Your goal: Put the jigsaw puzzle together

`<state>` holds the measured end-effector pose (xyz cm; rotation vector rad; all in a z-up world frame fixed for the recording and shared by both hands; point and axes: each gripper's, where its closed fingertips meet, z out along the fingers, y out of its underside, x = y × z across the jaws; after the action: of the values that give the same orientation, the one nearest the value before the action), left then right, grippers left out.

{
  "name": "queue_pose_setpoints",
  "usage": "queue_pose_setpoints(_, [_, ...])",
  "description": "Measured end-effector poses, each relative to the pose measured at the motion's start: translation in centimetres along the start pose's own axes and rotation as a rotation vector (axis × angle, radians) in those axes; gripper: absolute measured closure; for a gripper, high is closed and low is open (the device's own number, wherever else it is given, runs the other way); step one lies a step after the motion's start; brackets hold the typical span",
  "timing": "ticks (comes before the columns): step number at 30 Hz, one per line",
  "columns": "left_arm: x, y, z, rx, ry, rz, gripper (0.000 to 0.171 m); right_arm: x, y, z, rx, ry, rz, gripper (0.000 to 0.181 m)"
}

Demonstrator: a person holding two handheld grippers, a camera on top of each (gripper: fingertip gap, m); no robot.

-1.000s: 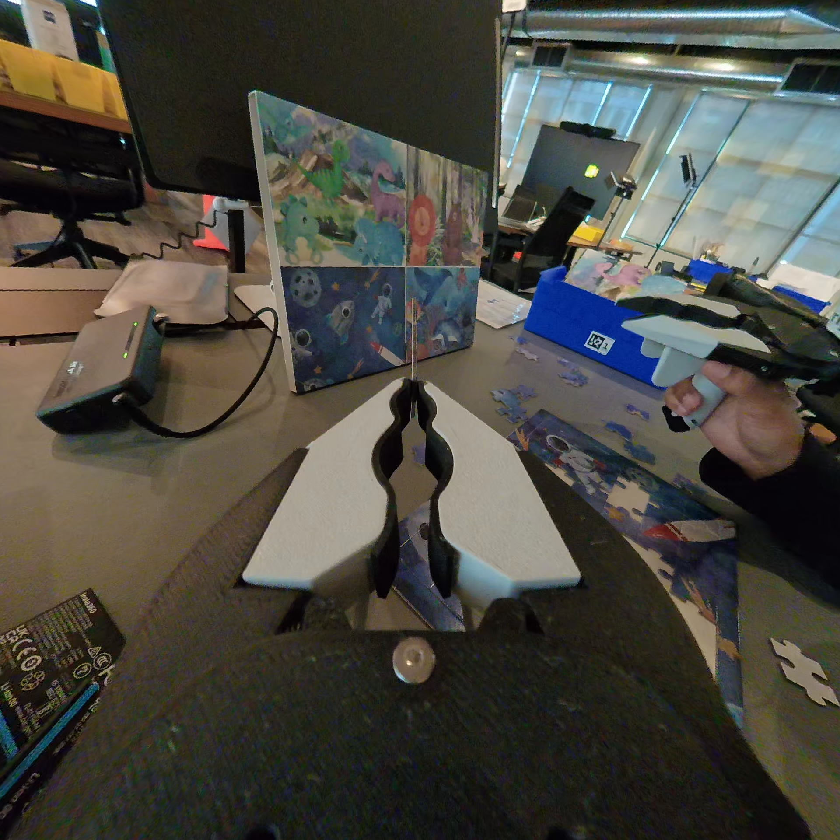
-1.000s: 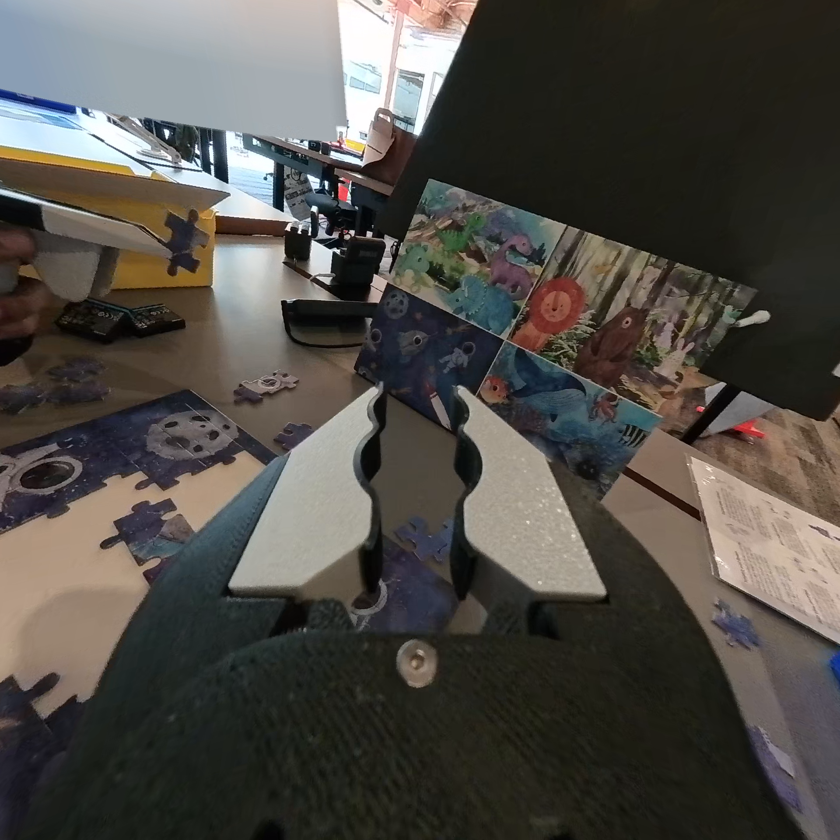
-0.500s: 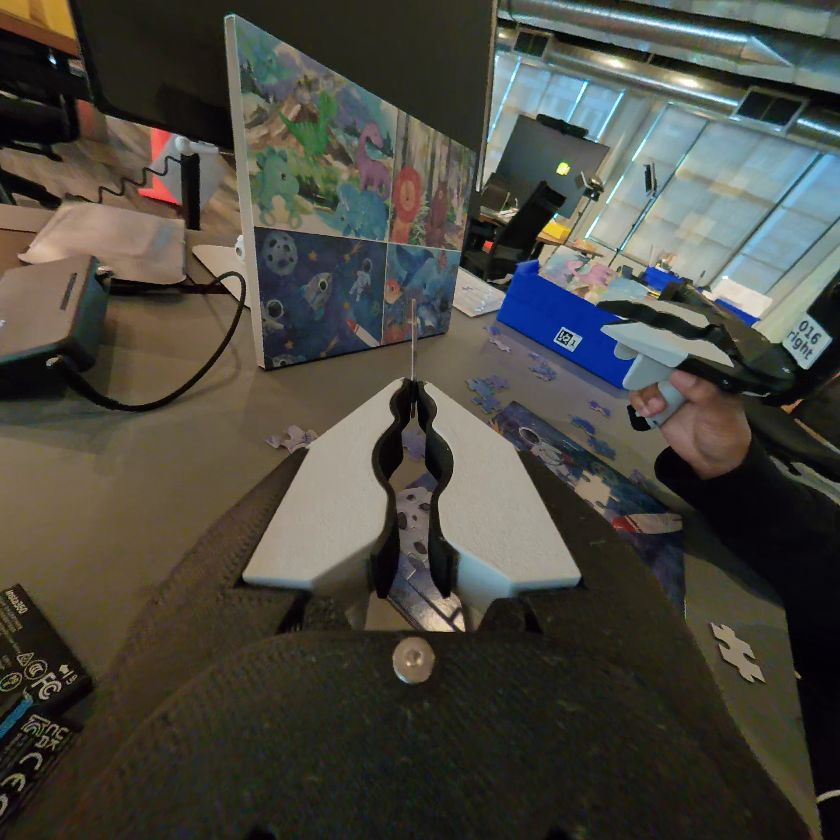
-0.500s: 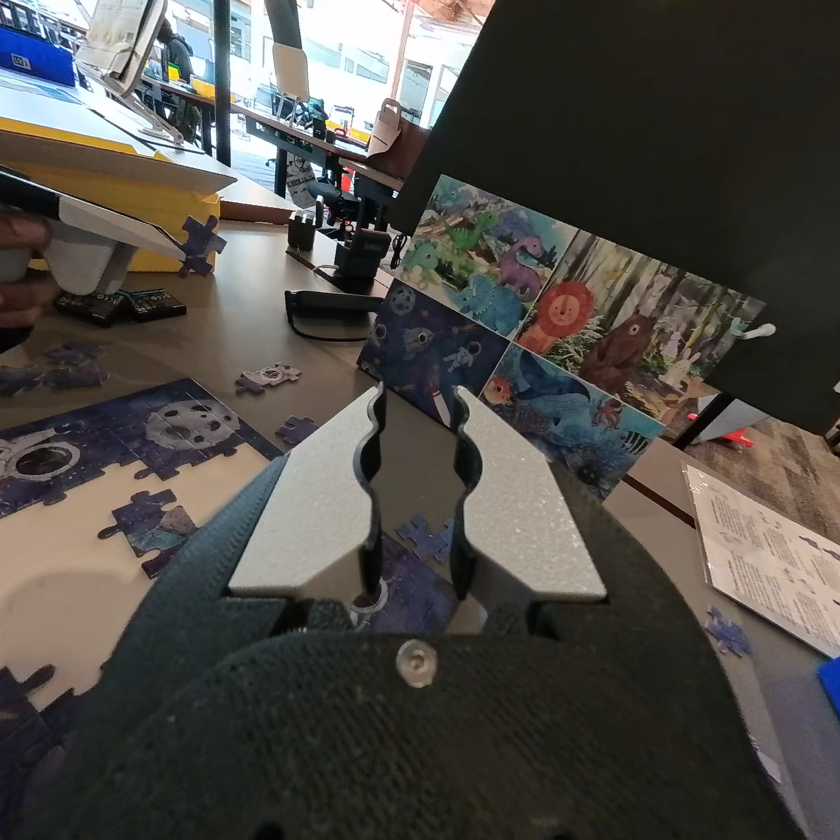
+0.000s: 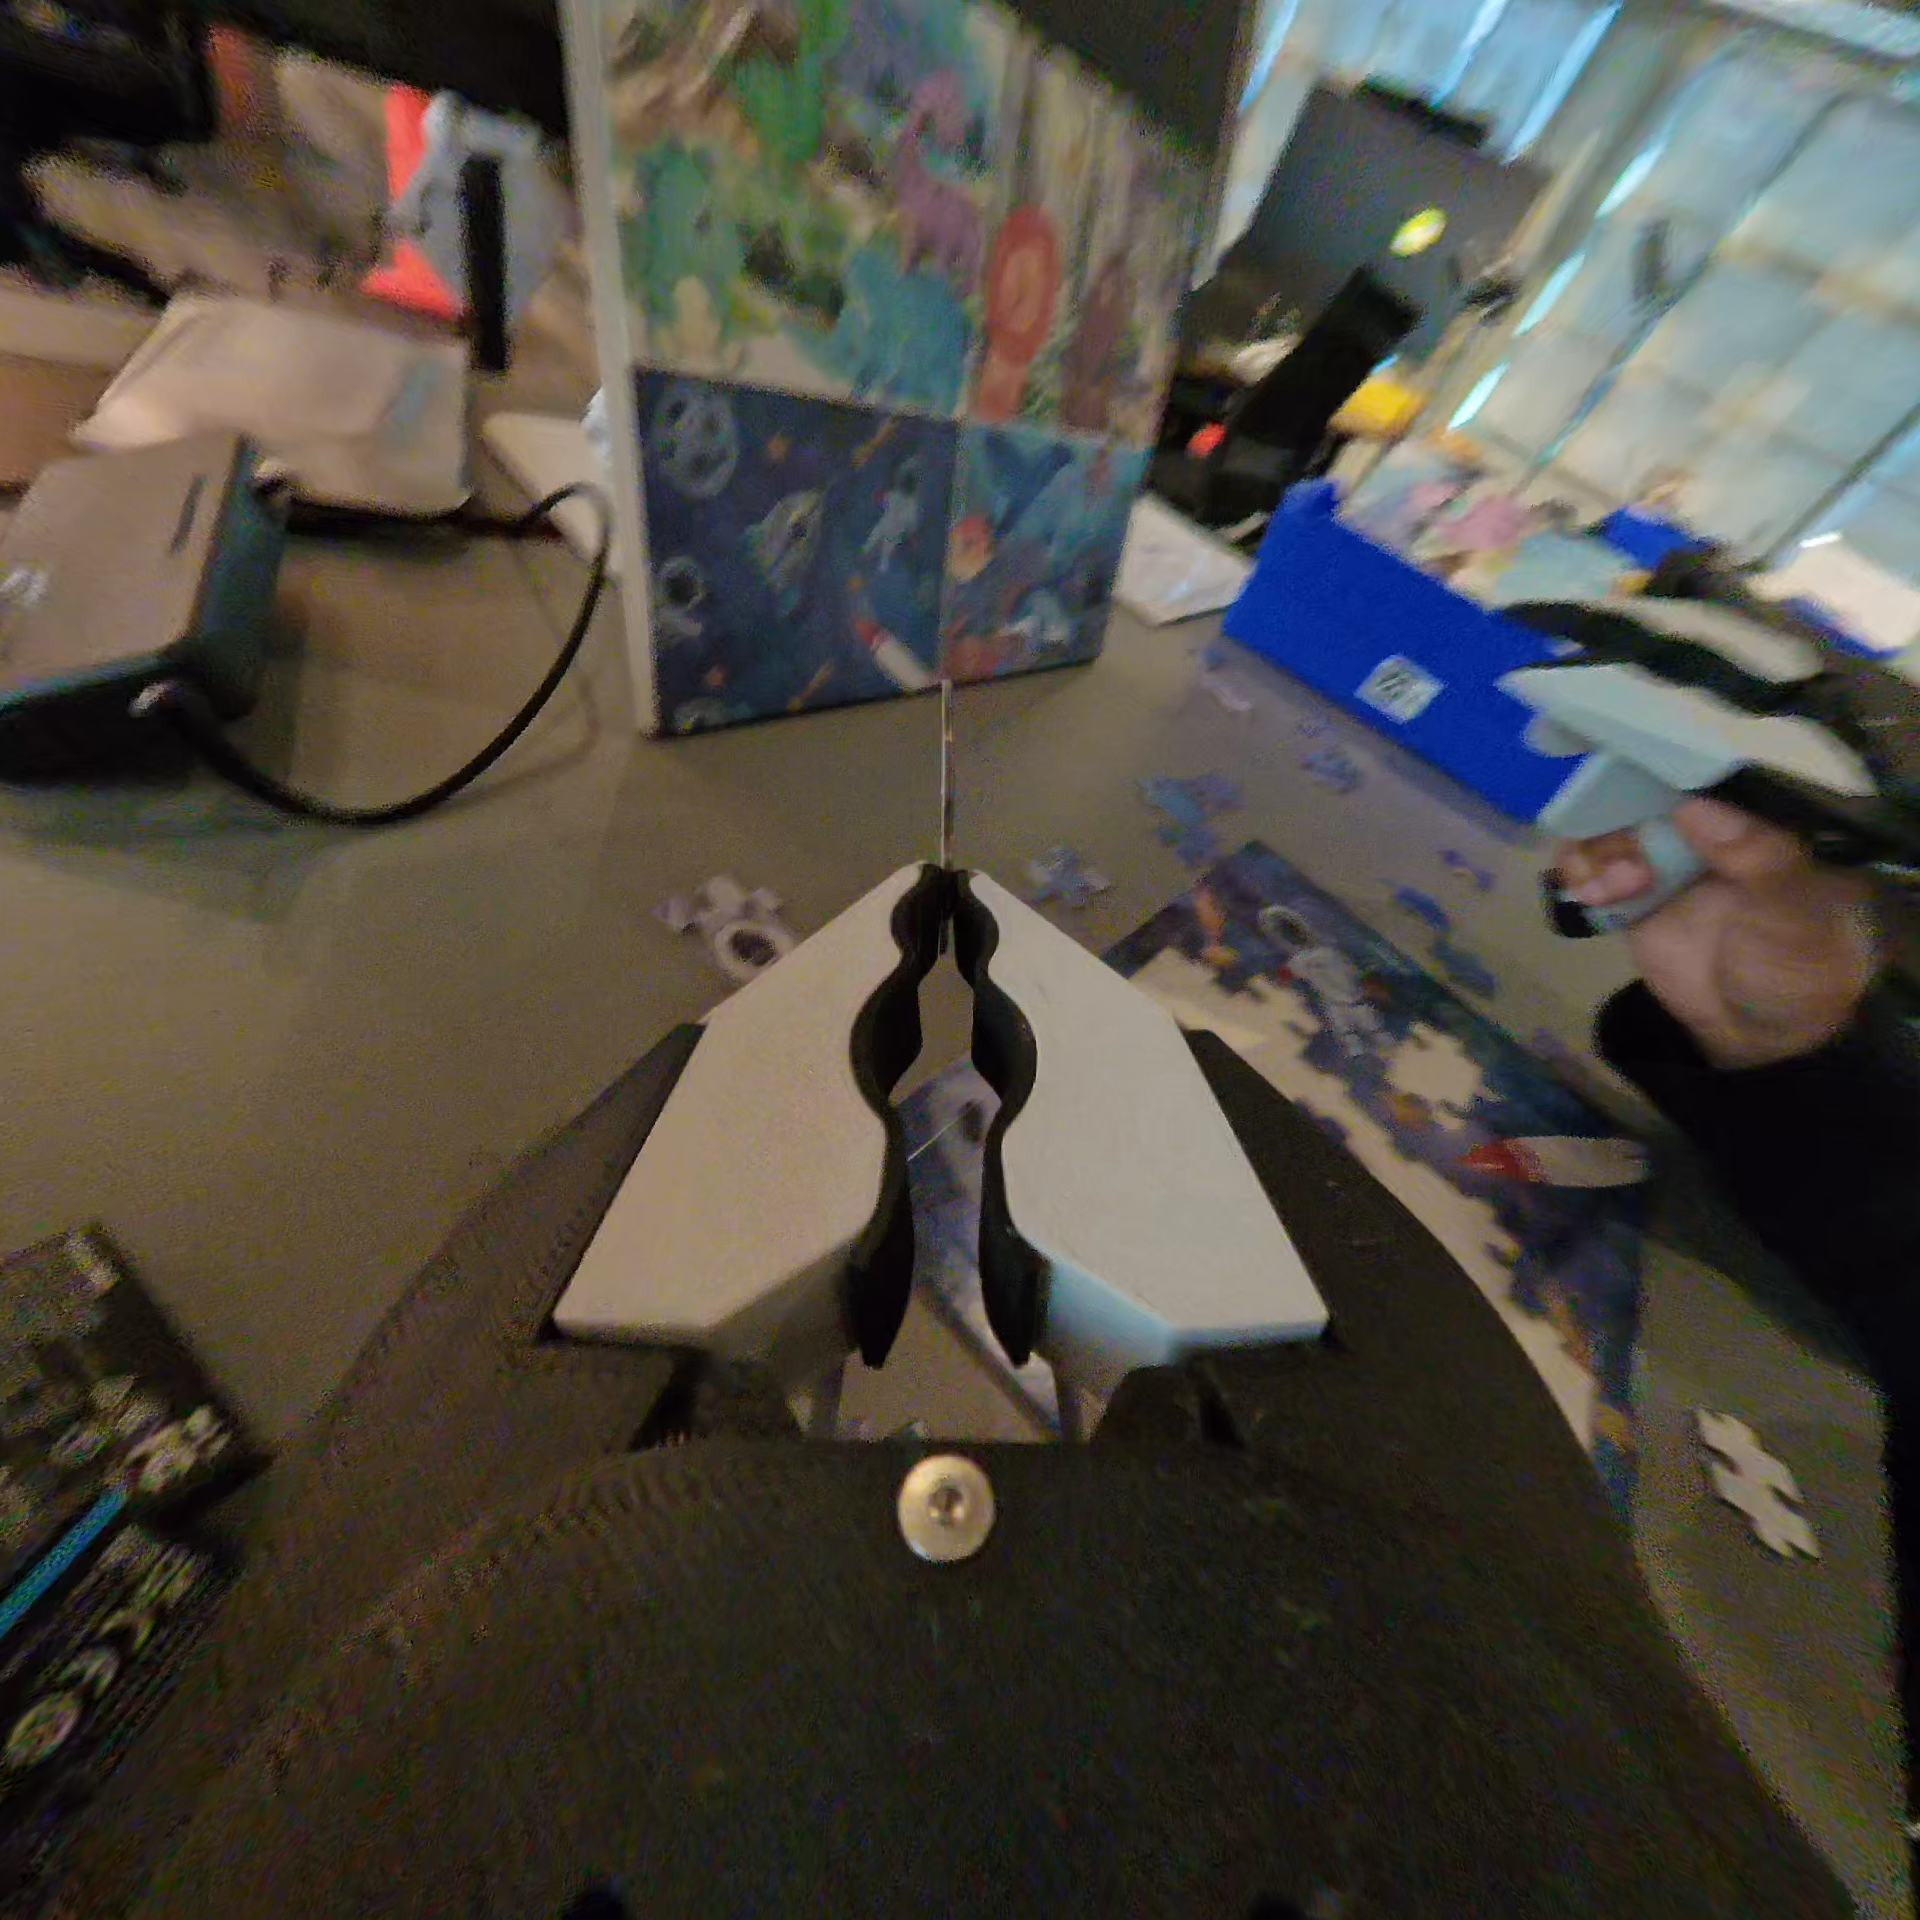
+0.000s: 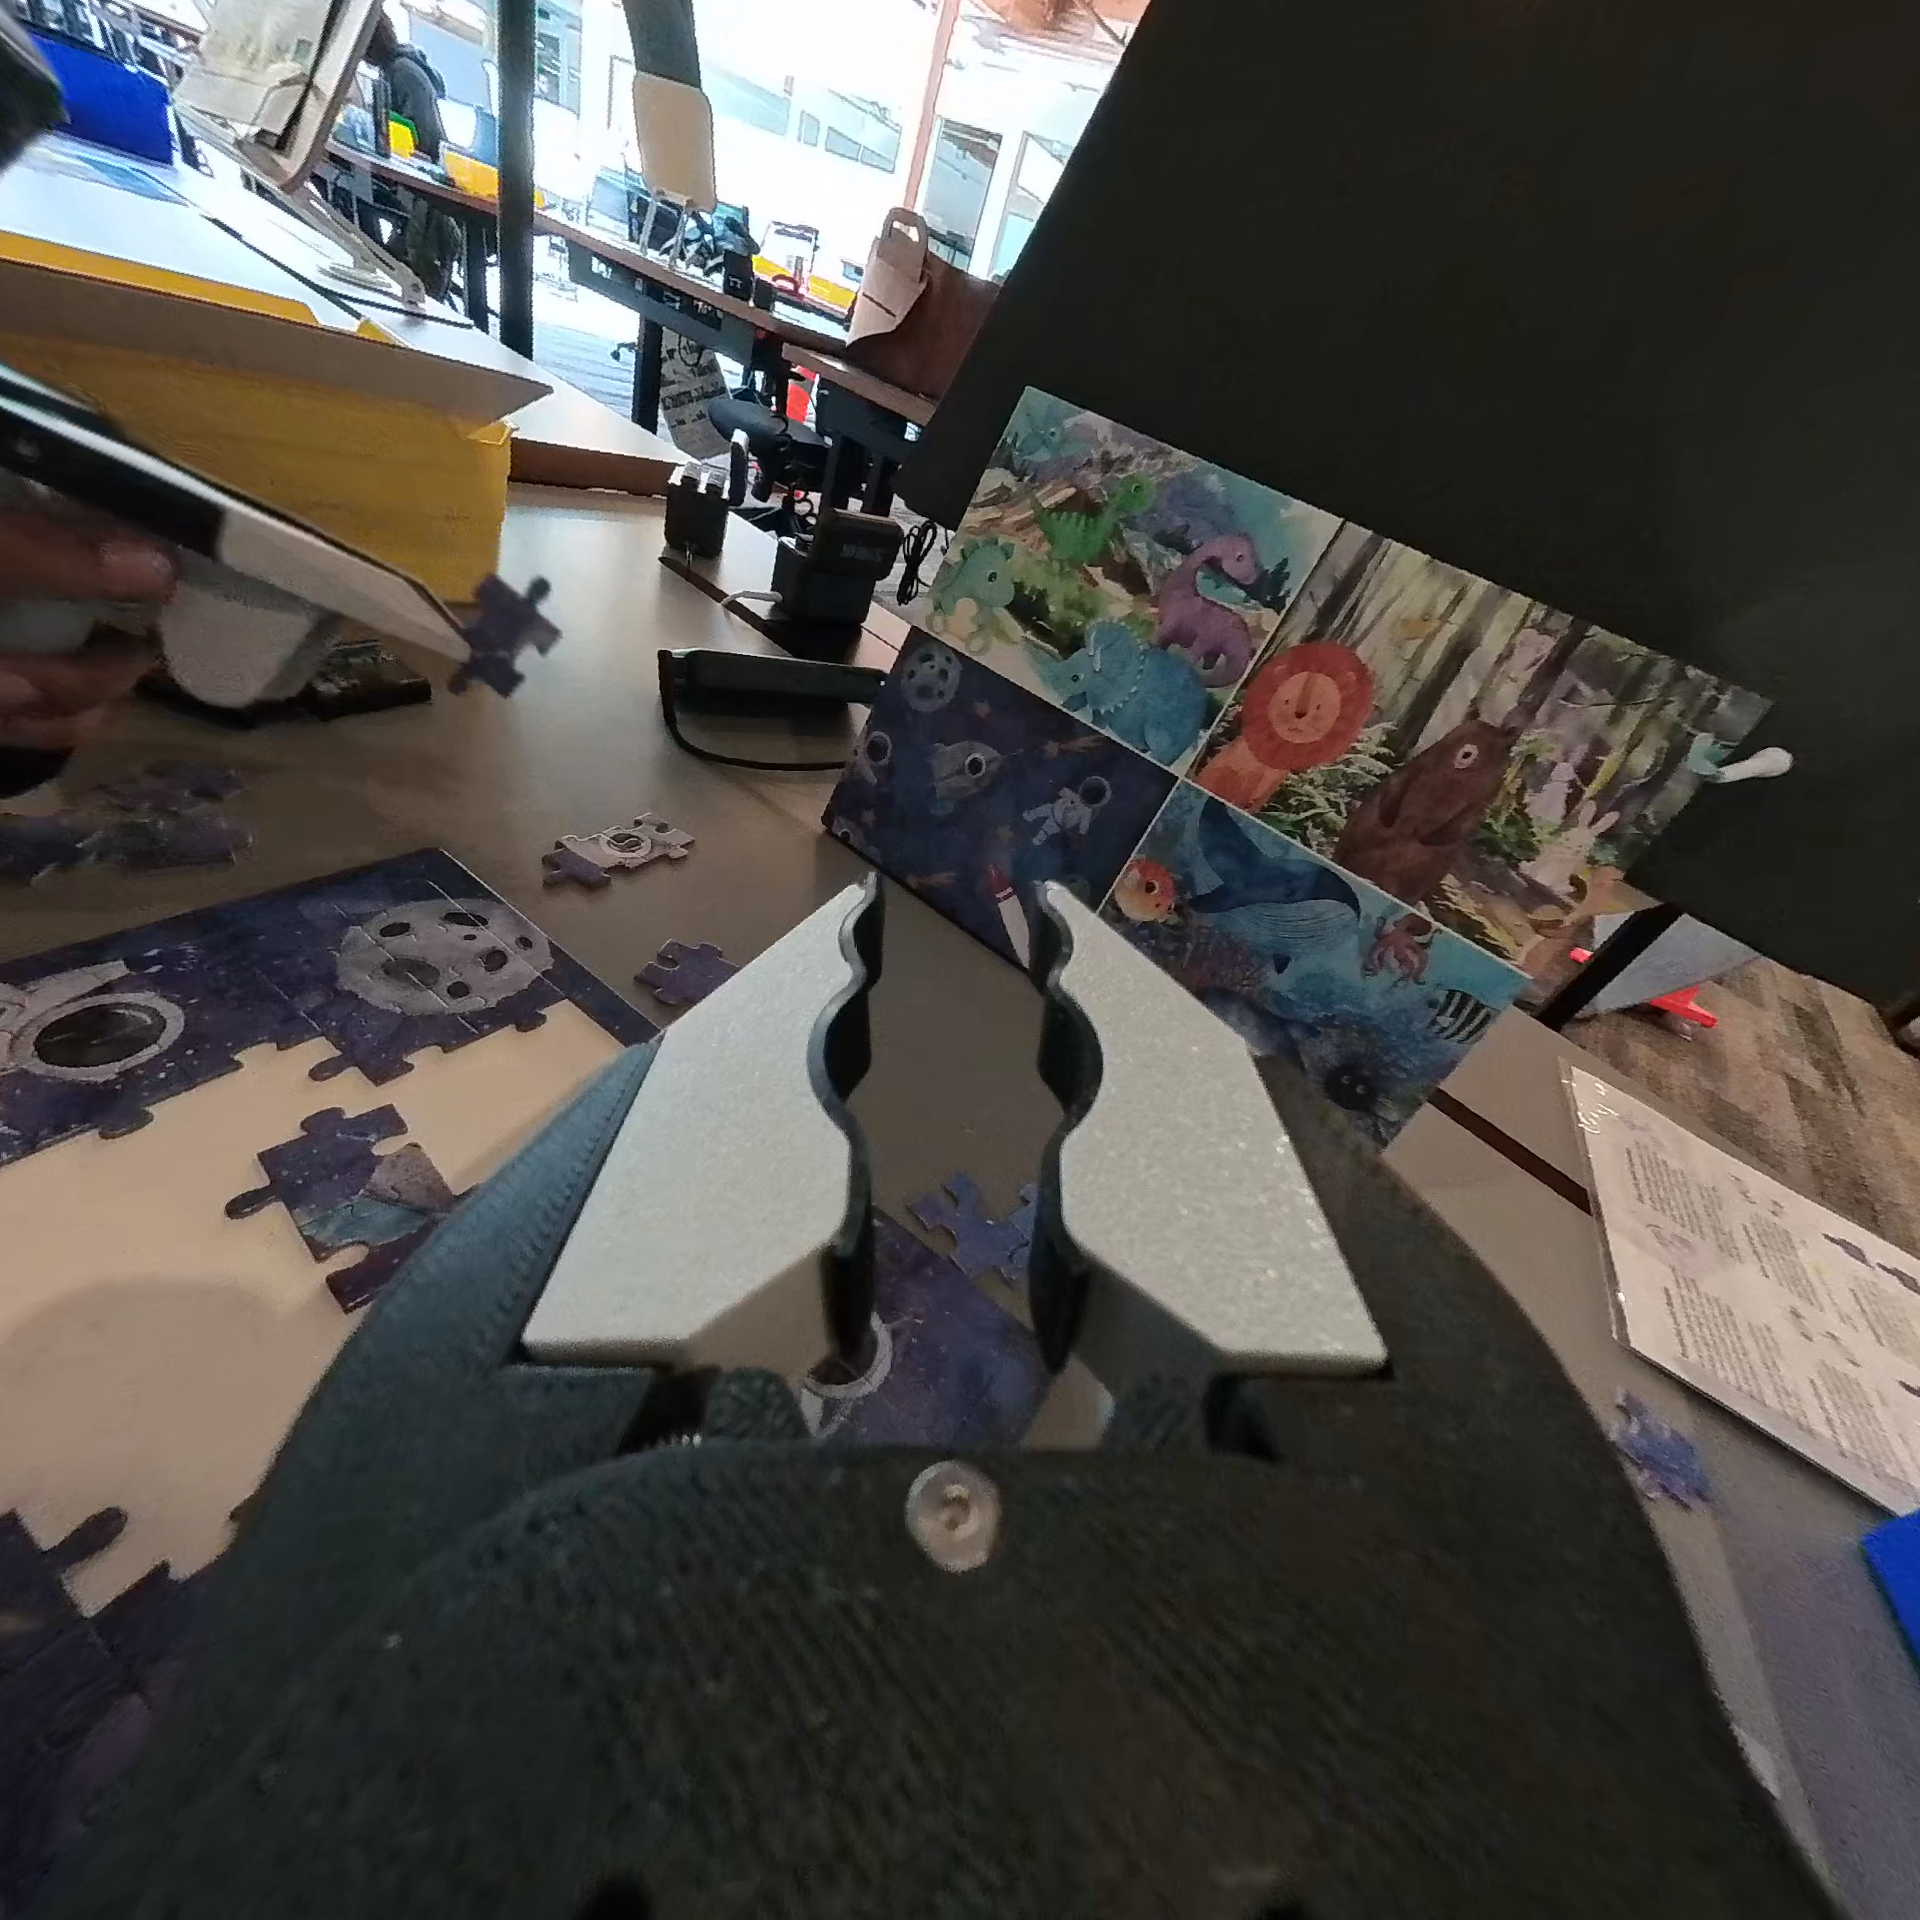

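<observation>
Over the last second I had swung the left hand-held gripper down and toward the puzzle, so the picture board slid up my left view and the frame smeared with motion. In the right view the same hand-held gripper had come in from 9 o'clock, and the puzzle piece it carried sat lower and nearer the centre than before. The right hand-held gripper had hardly shifted.

The left hand-held gripper was pinched tight on that dark blue piece; from its own camera I saw only the thin edge standing up at 12 o'clock from the tips. The right hand-held gripper was spread, carrying nothing, with a loose piece visible on the tabletop through the gap.

The half-built puzzle lay flat at 9 o'clock in the right view, its moon and porthole corner joined and a large bare cream patch below, where a small joined cluster sat alone. More loose pieces lay at 11 o'clock of it.

I judged this as the carry toward the puzzle: the piece was in the air and not yet placed, with many gaps left. I could not tell which gap it suited.
</observation>
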<state>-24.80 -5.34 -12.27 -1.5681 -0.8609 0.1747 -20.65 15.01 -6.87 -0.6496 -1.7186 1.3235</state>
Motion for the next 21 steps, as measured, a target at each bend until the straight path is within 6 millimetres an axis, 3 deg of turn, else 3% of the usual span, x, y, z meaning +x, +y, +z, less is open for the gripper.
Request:
queue_pose_setpoints(2, [-2.3, 2.0, 0.6, -0.115, -0.126, -0.013, 0.171, -0.2, 0.0, 0.0, -0.002, -0.005, -0.004, 0.155])
queue_pose_setpoints(5, [-3.3, 4.7, 1.3, -0.263, -0.165, -0.075, 0.171, -0.6, -0.3, 0.0, 0.003, -0.011, -0.022, 0.155])
queue_pose_setpoints(13, [-5.6, 5.6, 0.9, -0.298, -0.224, -0.213, 0.17, -2.0, 0.0, 0.5, -0.023, -0.028, -0.089, 0.154])
queue_pose_setpoints(21, [-5.6, 6.4, 1.1, -0.347, -0.208, -0.233, 0.166, -2.3, -0.1, 0.6, -0.021, -0.025, -0.098, 0.154])
